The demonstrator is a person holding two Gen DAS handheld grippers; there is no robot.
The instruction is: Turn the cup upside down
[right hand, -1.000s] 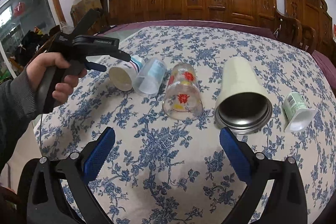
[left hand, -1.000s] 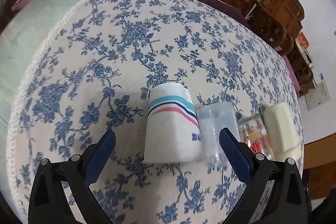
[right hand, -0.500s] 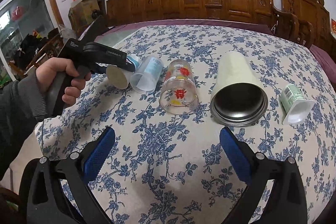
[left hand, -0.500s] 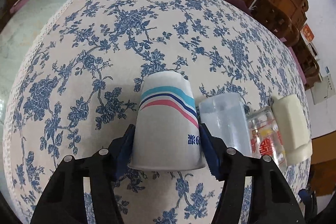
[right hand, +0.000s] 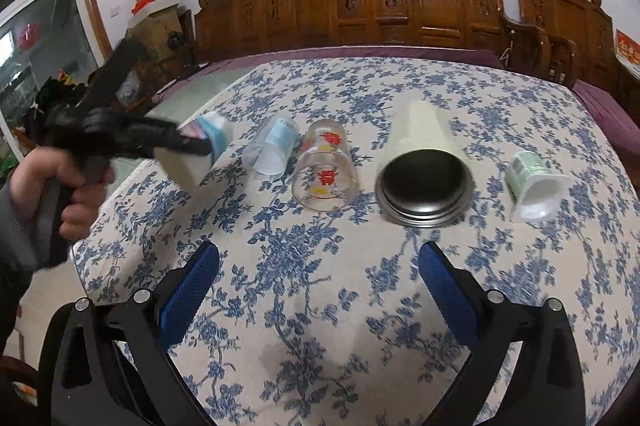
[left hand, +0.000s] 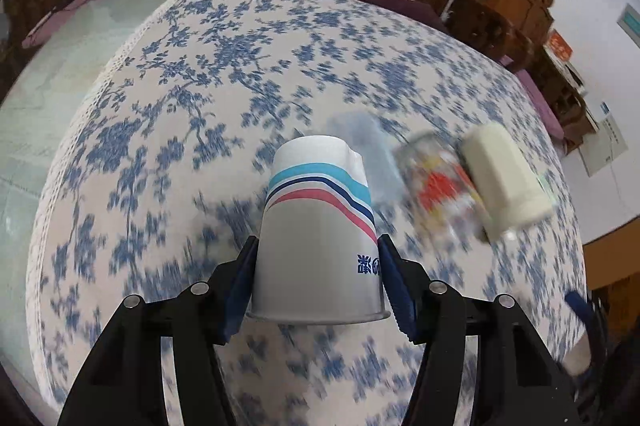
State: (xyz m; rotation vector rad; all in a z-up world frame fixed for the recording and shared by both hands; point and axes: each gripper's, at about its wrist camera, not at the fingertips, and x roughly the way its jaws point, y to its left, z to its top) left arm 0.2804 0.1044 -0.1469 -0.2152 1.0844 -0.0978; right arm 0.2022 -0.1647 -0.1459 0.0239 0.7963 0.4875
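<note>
- Two grippers in my feeds: left gripper point(left hand: 318, 280) is clamped on the paper cup point(left hand: 318, 238), blue pads on both sides near its rim.
- From the right wrist view the paper cup point(right hand: 200, 156) is off the desk point(right hand: 320, 306), tilted, mouth towards near-left; heavily blurred there.
- Right gripper point(right hand: 318, 290) spread wide, nothing between its pads, hovering over the near part of the floral cloth.
- Four other items lie on their sides in a row right of the cup: clear plastic cup point(right hand: 272, 152), printed glass point(right hand: 326, 170), cream steel tumbler point(right hand: 424, 162), small green-labelled pot point(right hand: 534, 184).
- Carved wooden chairs point(right hand: 400, 2) line the far side.
</note>
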